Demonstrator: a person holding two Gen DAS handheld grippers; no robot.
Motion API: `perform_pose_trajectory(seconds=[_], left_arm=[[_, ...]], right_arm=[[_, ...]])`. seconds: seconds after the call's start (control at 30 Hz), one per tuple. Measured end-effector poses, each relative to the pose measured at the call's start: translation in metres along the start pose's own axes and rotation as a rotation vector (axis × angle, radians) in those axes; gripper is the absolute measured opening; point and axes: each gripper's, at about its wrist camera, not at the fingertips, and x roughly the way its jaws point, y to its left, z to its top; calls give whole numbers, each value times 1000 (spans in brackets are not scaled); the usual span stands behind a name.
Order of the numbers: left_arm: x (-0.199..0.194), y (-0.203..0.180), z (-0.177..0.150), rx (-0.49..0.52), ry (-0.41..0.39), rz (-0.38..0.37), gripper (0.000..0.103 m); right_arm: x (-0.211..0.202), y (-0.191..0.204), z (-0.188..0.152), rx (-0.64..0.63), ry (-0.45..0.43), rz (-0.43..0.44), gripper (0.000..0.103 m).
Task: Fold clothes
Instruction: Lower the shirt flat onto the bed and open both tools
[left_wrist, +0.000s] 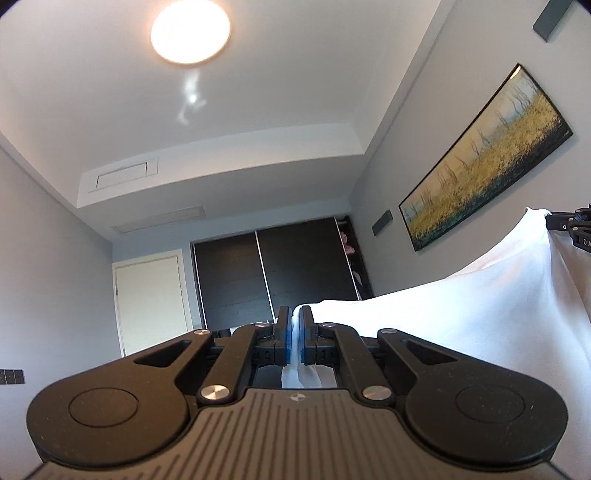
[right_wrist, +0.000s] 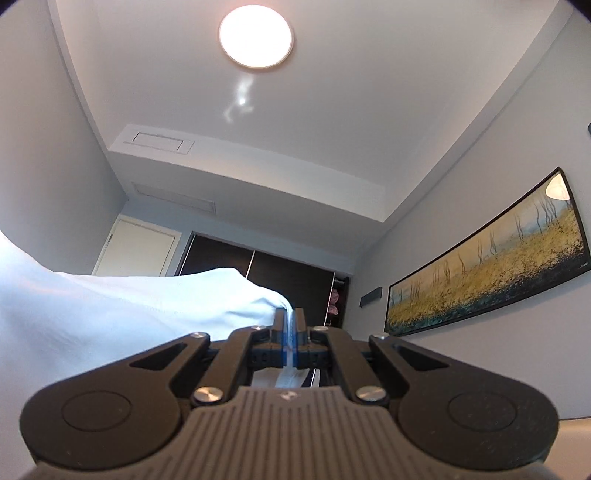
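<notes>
Both cameras tilt up toward the ceiling. My left gripper (left_wrist: 294, 314) is shut on the edge of a white garment (left_wrist: 480, 295), which stretches to the right and rises to a corner held by the right gripper (left_wrist: 550, 221) at the frame's right edge. In the right wrist view my right gripper (right_wrist: 290, 316) is shut on the same white garment (right_wrist: 110, 306), which drapes away to the left. The cloth hangs lifted in the air between the two grippers. Its lower part is hidden below both views.
A round ceiling lamp (left_wrist: 190, 31) glows overhead. A dark sliding wardrobe (left_wrist: 273, 273) and a white door (left_wrist: 151, 299) stand at the far end. A long framed painting (right_wrist: 487, 258) hangs on the right wall.
</notes>
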Motion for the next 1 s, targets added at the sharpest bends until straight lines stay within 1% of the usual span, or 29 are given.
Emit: perform_pose_trajectory(seconds=[0.1, 0.27, 0.33, 0.47, 0.6, 0.67, 0.73, 0.83, 0.87, 0.93, 1.0], left_arm=[[39, -3, -34, 2, 110, -13, 2], [117, -10, -113, -6, 316, -46, 2], [144, -13, -144, -3, 367, -48, 2], [199, -12, -197, -14, 460, -52, 2], [254, -11, -256, -12, 556, -57, 2], [279, -11, -288, -9, 606, -65, 2], [303, -14, -320, -6, 662, -72, 2], [331, -20, -373, 13, 739, -83, 2], [340, -23, -390, 19, 765, -87, 2], [356, -28, -423, 31, 817, -93, 2], [369, -33, -455, 41, 865, -100, 2]], right_arm=[[-4, -4, 3, -7, 90, 21, 3], [24, 8, -37, -28, 251, 61, 3], [59, 22, -72, -54, 304, 73, 3], [75, 28, -94, -79, 419, 101, 3], [98, 37, -130, -106, 531, 115, 3], [117, 33, -164, -124, 583, 121, 3], [135, 41, -191, -143, 635, 132, 3], [134, 49, -218, -163, 715, 151, 3], [135, 49, -232, -169, 741, 156, 3], [143, 51, -293, -182, 793, 167, 3], [173, 65, -344, -197, 836, 182, 3]])
